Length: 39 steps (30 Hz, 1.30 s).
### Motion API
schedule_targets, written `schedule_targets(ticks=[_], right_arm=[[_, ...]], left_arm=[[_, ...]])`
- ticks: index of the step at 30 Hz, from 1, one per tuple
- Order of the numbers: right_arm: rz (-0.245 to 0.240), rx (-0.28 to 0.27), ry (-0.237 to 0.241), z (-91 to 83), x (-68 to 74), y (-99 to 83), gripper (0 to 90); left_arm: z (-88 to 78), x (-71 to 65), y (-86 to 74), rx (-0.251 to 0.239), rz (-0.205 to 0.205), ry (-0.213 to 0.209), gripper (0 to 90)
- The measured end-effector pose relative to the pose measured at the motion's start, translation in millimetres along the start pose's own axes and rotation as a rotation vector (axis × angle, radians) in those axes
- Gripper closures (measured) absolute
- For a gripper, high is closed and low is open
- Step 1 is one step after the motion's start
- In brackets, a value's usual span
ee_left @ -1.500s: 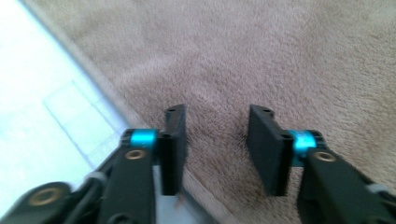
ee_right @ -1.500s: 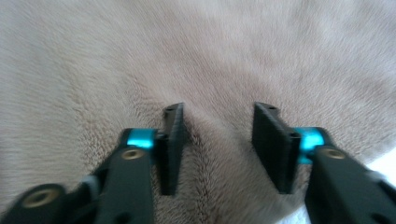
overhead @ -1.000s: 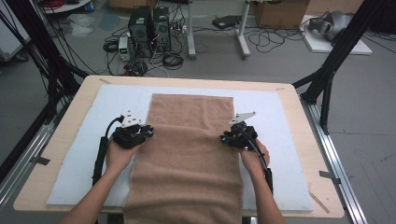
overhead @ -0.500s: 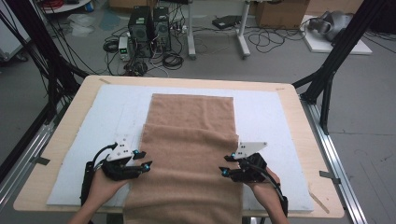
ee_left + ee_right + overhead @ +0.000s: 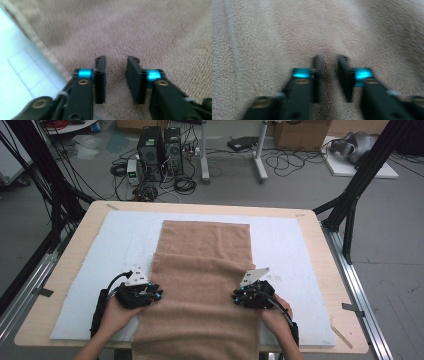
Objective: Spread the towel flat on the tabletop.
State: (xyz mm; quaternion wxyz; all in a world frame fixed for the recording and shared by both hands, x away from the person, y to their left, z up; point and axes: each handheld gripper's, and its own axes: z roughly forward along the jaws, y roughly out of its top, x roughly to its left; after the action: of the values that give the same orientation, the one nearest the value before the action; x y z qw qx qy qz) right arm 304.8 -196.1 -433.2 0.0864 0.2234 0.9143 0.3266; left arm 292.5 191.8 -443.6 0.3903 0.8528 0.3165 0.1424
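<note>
A brown towel (image 5: 200,285) lies lengthwise on the white mat (image 5: 110,250), with a fold edge across it about a third of the way down. It hangs over the table's near edge. My left gripper (image 5: 156,295) is at the towel's left edge. In the left gripper view its jaws (image 5: 115,72) rest on the towel (image 5: 140,30) with a gap between them; they have just been closing. My right gripper (image 5: 236,297) is at the towel's right edge. Its jaws (image 5: 329,67) have just closed and pinch a ridge of towel (image 5: 287,32).
The mat covers most of the wooden table (image 5: 325,270), with bare mat on both sides of the towel. Black frame struts (image 5: 350,205) stand at the far corners. Computers and cables (image 5: 160,150) lie on the floor beyond the far edge.
Both grippers have come down the towel's sides toward the near edge, swung slightly outward, and now sit inward on the towel's edges. Their jaws stand narrower than before.
</note>
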Motion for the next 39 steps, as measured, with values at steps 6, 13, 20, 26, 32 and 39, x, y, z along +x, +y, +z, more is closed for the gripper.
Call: schedule_targets(ticks=[6, 13, 20, 26, 32, 39], right_arm=[[-0.008, 0.022, -0.078, -4.3, -8.5, 17.3, 85.5], [0.045, 0.015, -0.102, 0.9, -23.9, 17.5, 72.7], [0.032, -0.112, -0.079, -35.0, -5.7, 7.1, 64.8], [0.001, -0.111, 0.001, -36.9, 24.6, -7.6, 60.3], [0.023, -0.047, 0.042, -13.3, 29.8, -22.4, 57.6], [0.029, -0.085, 0.092, -13.8, 34.6, -27.9, 84.8]], left_arm=[[4.7, 4.5, 8.7, -0.031, 0.003, 0.067, 86.7], [10.9, 16.7, 21.2, -0.062, -0.040, 0.108, 74.8], [-22.9, -1.6, 17.2, -0.122, 0.011, 0.048, 65.2], [-31.2, -21.8, -5.9, -0.098, 0.036, -0.020, 58.9], [-19.4, -32.8, -24.4, -0.036, 0.053, -0.088, 46.5], [-27.5, -44.7, -25.7, -0.025, 0.080, -0.138, 85.2]])
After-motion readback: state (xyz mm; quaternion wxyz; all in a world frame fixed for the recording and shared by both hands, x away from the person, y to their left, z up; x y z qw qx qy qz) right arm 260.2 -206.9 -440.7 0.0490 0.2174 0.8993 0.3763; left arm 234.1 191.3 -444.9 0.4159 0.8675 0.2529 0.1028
